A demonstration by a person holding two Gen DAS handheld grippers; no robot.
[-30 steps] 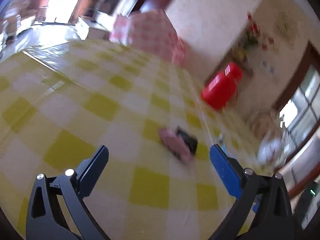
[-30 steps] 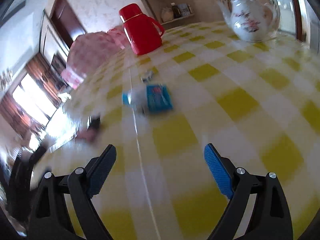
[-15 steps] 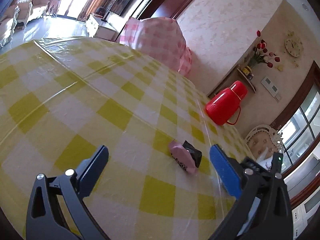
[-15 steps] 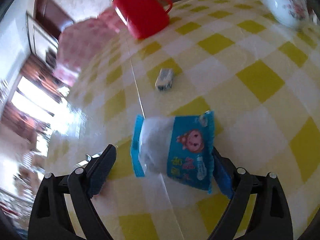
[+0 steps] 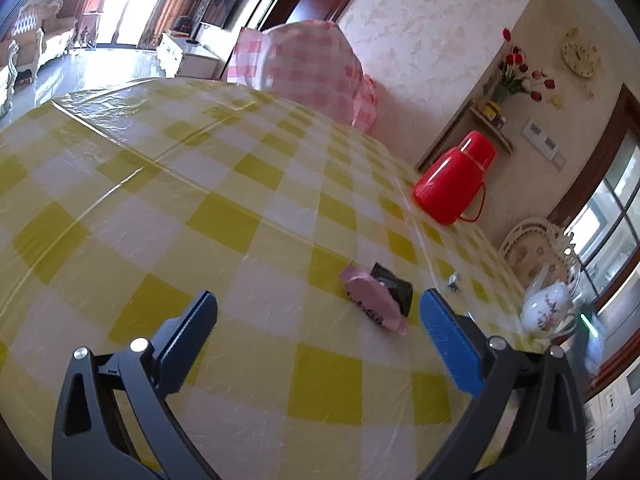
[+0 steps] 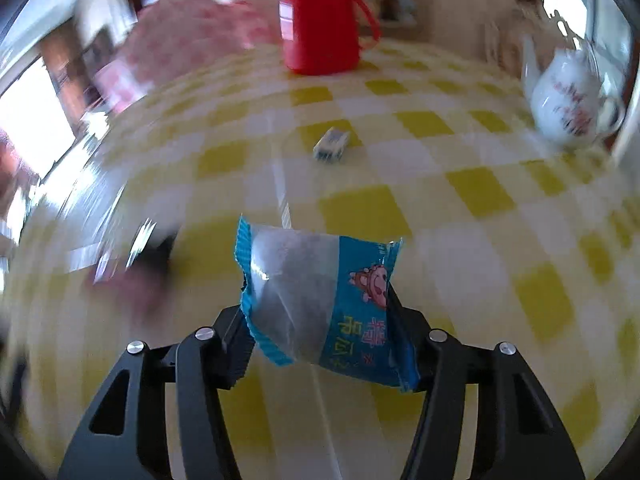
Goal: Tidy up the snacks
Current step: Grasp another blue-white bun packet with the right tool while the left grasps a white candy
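Note:
My right gripper (image 6: 320, 320) is shut on a blue and clear snack packet (image 6: 320, 296) with a cartoon face and holds it above the yellow checked tablecloth (image 6: 460, 216). A small white and blue candy (image 6: 331, 145) lies farther off on the cloth. My left gripper (image 5: 318, 316) is open and empty, low over the table. A pink snack packet (image 5: 370, 304) leans on a black packet (image 5: 394, 286) just ahead of it, near its right finger (image 5: 448, 336). A blurred pink and dark shape (image 6: 148, 264) shows left in the right wrist view.
A red thermos jug (image 5: 454, 184) (image 6: 320, 28) stands at the far side. A white floral teapot (image 5: 546, 310) (image 6: 568, 100) stands at the right. A pink checked cover (image 5: 308, 68) sits beyond the table's far edge.
My right gripper moved up to the blue packet, closed on it and lifted it off the cloth. The left gripper stayed open and shifted only slightly.

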